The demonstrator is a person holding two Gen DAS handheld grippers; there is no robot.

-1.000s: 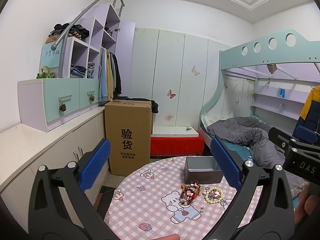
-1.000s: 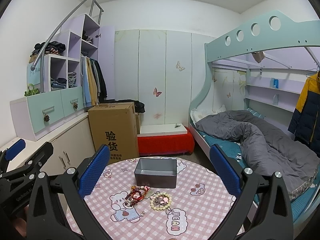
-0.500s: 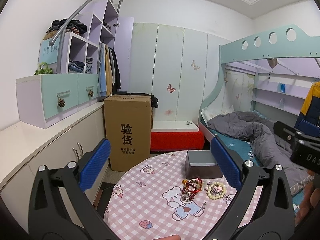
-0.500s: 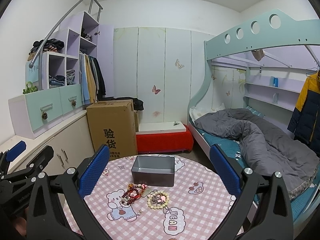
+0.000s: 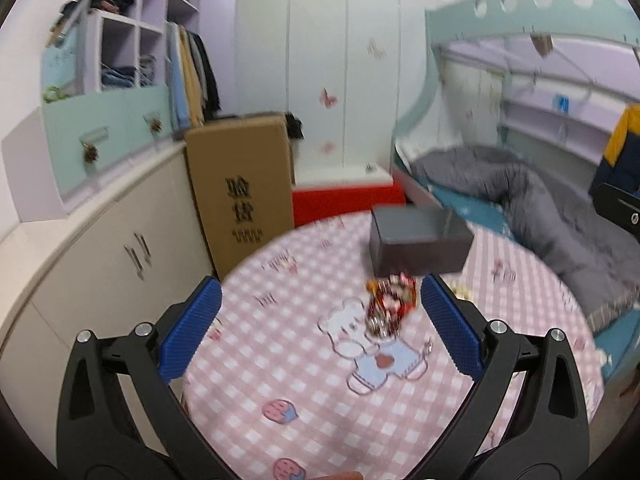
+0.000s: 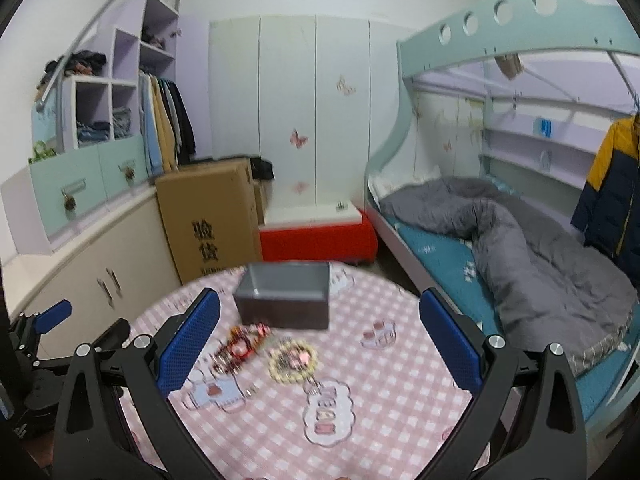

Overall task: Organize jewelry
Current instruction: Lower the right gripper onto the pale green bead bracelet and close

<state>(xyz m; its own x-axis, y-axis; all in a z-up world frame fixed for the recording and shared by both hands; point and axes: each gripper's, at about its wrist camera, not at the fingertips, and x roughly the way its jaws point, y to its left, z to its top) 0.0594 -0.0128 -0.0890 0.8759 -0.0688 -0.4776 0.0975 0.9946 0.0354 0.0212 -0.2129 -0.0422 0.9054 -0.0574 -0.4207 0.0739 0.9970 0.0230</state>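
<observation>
A grey open box (image 5: 418, 240) stands on a round table with a pink checked cloth (image 5: 304, 360). A red beaded jewelry heap (image 5: 390, 306) lies just in front of the box. A cream bead bracelet (image 6: 293, 361) lies to its right; the red heap (image 6: 239, 347) and the box (image 6: 285, 295) also show in the right wrist view. My left gripper (image 5: 320, 328) is open and empty above the table, short of the red heap. My right gripper (image 6: 320, 336) is open and empty above the table, near the bracelet. The left gripper (image 6: 52, 344) shows at the left edge of the right wrist view.
A tall cardboard box (image 5: 240, 196) stands on the floor behind the table at the left. A red and white bench (image 5: 344, 196) stands behind. A bunk bed with a grey duvet (image 6: 532, 248) is to the right. Cabinets (image 5: 100, 248) line the left wall.
Both grippers have tilted down and moved closer to the table, so the jewelry and the box look larger. Both stay open. The jewelry has not moved.
</observation>
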